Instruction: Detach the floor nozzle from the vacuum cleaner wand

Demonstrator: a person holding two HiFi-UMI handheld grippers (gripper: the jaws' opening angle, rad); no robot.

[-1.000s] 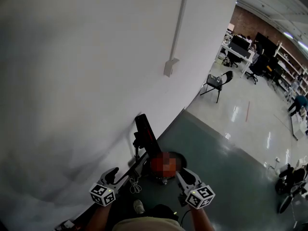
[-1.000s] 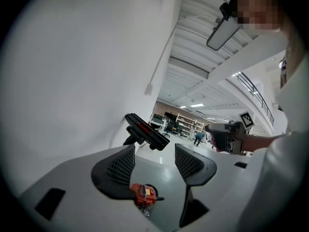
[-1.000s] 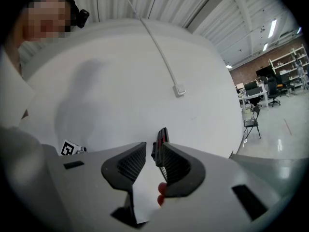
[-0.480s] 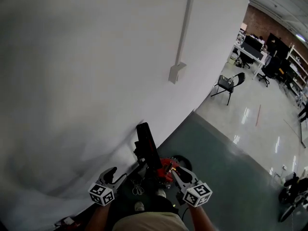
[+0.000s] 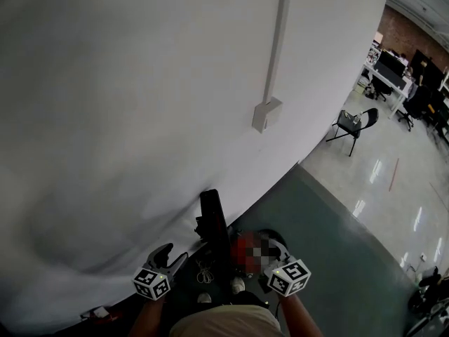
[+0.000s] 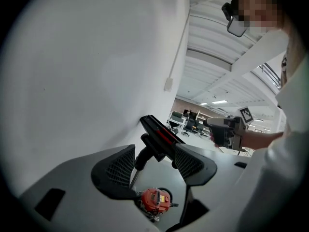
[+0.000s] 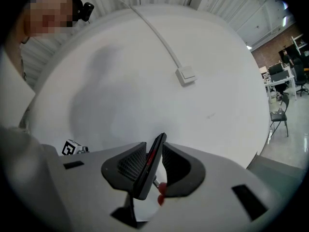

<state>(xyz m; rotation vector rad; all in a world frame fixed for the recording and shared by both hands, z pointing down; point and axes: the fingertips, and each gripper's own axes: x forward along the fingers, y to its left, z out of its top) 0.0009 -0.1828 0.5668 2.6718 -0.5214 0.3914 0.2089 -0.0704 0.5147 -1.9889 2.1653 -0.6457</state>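
Observation:
The black floor nozzle (image 5: 212, 220) stands raised on its wand next to the white wall, above the red canister (image 6: 153, 200) on the floor. My left gripper (image 5: 174, 253) is open. In the left gripper view the nozzle (image 6: 161, 134) and its neck show in the wide gap of the gripper (image 6: 154, 149), untouched by the pads, and the thin wand (image 6: 133, 178) runs down behind the left pad. My right gripper (image 5: 270, 258) is shut and holds nothing. It stands just right of the nozzle. In the right gripper view the nozzle (image 7: 150, 166) shows edge-on, in line with the gripper (image 7: 154, 148).
The curved white wall (image 5: 140, 118) carries a conduit with a junction box (image 5: 266, 114). Loose cables (image 5: 205, 276) lie by my feet on the grey-green floor (image 5: 330, 244). A folding chair (image 5: 351, 125) and desks (image 5: 393, 83) stand far to the right.
The head view has swung, so the wall box and chair have shifted right and down. The nozzle sits lower in the picture, with the right gripper closer to it. Neither gripper's jaws have changed.

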